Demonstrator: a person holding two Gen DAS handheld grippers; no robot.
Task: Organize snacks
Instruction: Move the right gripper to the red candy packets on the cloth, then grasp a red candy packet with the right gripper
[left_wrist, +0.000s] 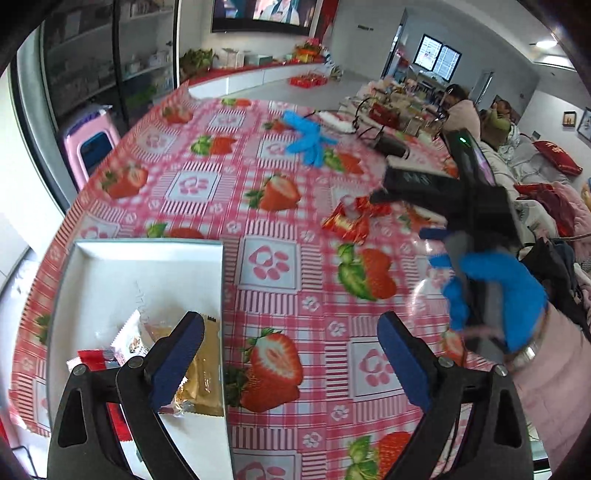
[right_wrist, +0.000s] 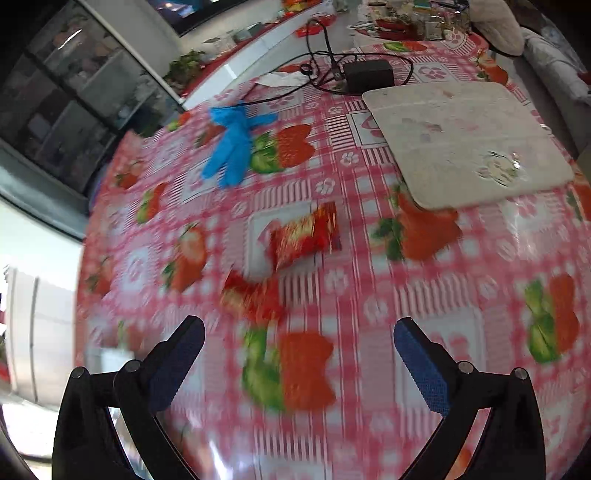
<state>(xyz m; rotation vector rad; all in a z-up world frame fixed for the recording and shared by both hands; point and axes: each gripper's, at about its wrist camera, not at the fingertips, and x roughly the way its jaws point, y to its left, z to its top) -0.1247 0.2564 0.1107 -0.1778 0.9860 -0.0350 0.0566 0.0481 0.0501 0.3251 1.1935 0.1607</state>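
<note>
White tray (left_wrist: 147, 254), desk's left: holds a tan snack packet (left_wrist: 203, 373) and a white one (left_wrist: 129, 339). Left tongs (left_wrist: 291, 354): jaws wide apart, empty, above the tray's right edge. Desk (left_wrist: 280, 192), strawberry-print cloth. Centre: two red snack packets (right_wrist: 303, 236) (right_wrist: 255, 295) on the cloth, loose blue glove (right_wrist: 232, 144) beyond. Right tongs (right_wrist: 299, 358): spread wide, empty, above the cloth near the packets.

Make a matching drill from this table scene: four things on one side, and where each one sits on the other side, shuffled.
Things:
1. tan snack packet
2. red snack packets
3. blue gloves
4. grey mat

Places:
A. loose on the tablecloth, ahead of the open right hand-held gripper
B. inside the white box
C. beside the black adapter
D. far side of the table, next to a cable

Pairs: 1-B, 2-A, 3-D, 4-C
</note>
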